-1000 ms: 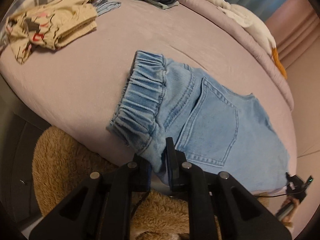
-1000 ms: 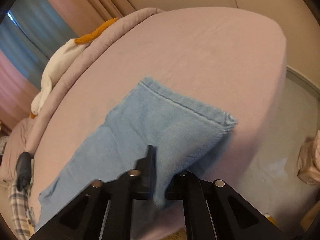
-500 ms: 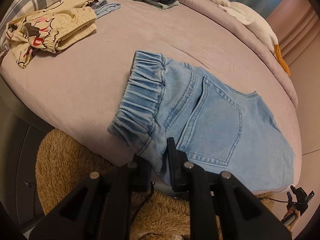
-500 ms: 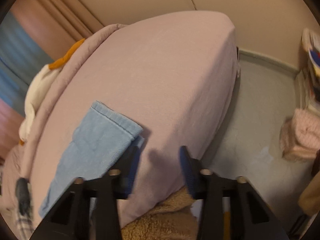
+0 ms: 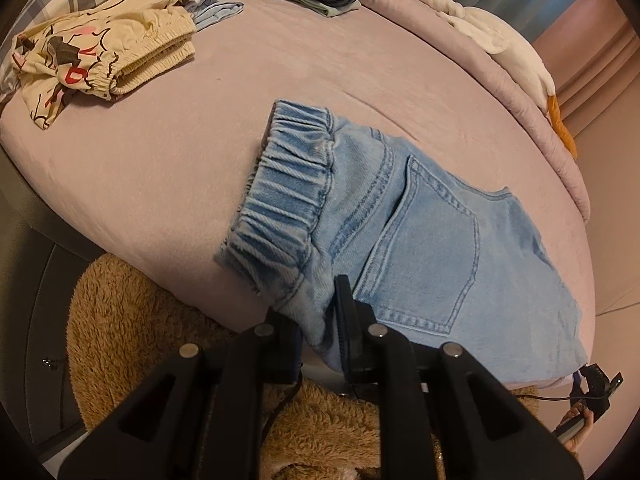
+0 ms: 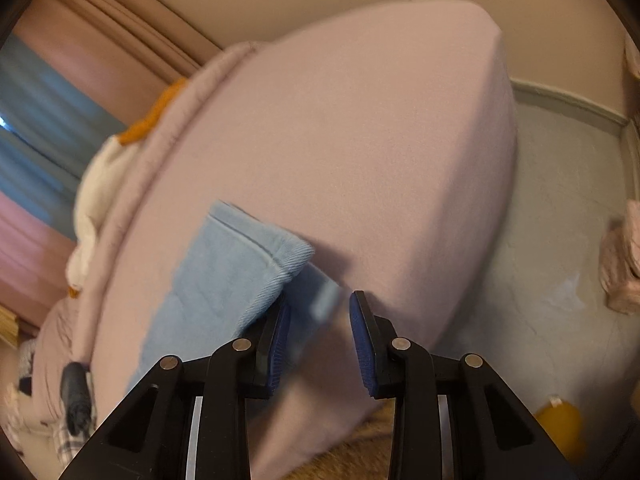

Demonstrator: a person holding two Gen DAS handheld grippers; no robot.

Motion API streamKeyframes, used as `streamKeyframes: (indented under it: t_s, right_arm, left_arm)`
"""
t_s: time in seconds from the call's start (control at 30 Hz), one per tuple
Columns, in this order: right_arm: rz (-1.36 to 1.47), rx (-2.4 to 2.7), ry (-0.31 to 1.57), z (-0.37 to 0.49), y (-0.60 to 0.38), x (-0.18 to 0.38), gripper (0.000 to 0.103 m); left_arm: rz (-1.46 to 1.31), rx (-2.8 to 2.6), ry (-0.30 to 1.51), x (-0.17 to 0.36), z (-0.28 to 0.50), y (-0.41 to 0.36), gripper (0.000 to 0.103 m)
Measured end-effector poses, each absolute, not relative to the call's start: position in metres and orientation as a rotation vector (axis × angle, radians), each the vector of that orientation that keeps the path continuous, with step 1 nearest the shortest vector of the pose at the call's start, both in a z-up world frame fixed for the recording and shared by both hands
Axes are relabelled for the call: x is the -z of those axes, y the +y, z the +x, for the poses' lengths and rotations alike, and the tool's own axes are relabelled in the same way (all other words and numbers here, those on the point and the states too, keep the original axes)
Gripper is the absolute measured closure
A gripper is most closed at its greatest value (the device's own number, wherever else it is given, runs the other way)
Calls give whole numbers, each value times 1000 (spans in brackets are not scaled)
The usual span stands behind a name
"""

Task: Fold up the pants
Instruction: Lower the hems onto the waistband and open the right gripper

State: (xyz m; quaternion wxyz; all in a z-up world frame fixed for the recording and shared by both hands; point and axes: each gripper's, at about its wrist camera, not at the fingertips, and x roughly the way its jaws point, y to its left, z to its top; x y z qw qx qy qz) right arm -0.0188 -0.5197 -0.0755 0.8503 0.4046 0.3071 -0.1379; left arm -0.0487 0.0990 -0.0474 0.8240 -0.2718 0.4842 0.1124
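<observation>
Jeans [image 5: 420,232] flat on mauve bed [image 5: 160,168]

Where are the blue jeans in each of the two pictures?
Left wrist view: the blue jeans fill the middle and lower right, waistband corner pinched in the left gripper.
Right wrist view: only a hem end shows, lower left, beside the right gripper, whose jaws are closing.
Shared landmark: the goose plush on the bed's far edge.

light-blue jeans [image 5: 432,240], mauve bedsheet [image 5: 160,168]
</observation>
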Motion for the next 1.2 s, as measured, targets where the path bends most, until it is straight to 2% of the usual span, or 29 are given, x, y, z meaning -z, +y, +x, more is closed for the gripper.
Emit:
streamKeyframes:
  t_s: [0.03, 0.17, 0.33, 0.43, 0.53, 0.6, 0.8, 0.87, 0.9, 0.93, 0.97, 1.07, 1.13, 1.17, 1.2]
  right_arm:
    - [815, 305, 646, -15, -517, 72, 93]
    - [813, 344, 654, -5, -521, 67, 96]
    - [830, 321, 484, -20, -529, 21, 99]
    - [747, 401, 558, -5, -524, 27, 100]
    - [772, 483, 701, 2, -530, 70, 100]
    - [810, 466, 680, -4, -534, 81, 99]
    - [796, 502, 649, -20, -537, 49, 98]
    - [802, 484, 603, -29, -537, 35, 92]
    - [814, 471, 594, -31, -538, 33, 75]
    - [837, 443, 587, -34, -539, 32, 53]
    - [849, 419, 585, -33, -538, 33, 46]
    - [855, 364, 636, -22, -532, 44, 45]
    - [848, 352, 695, -9, -527, 57, 46]
    - [850, 347, 712, -4, -525, 62, 49]
    - [852, 344, 725, 0, -524, 66, 65]
  left_arm:
    - [-579, -238, 1030, 47, -48, 99, 88]
    - [-587, -236, 1024, 44, -49, 99, 90]
    - [-572, -222, 1011, 38, -52, 97, 89]
    - [-567, -235, 1030, 46, -51, 96, 88]
    - [-553, -235, 1028, 47, -52, 95, 87]
    - [-552, -231, 1032, 47, -51, 94, 87]
    - [-529, -245, 1032, 45, -48, 91, 87]
    - [-535, -244, 1029, 45, -49, 91, 87]
    - [-540, -241, 1028, 44, -50, 92, 87]
    - [-546, -237, 1027, 44, -50, 93, 87]
    - [-552, -234, 1027, 43, -50, 94, 86]
    - [-575, -228, 1034, 42, -50, 97, 85]
    - [-580, -234, 1030, 41, -51, 99, 79]
    - [-573, -245, 1023, 40, -51, 100, 78]
    - [-574, -239, 1017, 39, -51, 101, 78]
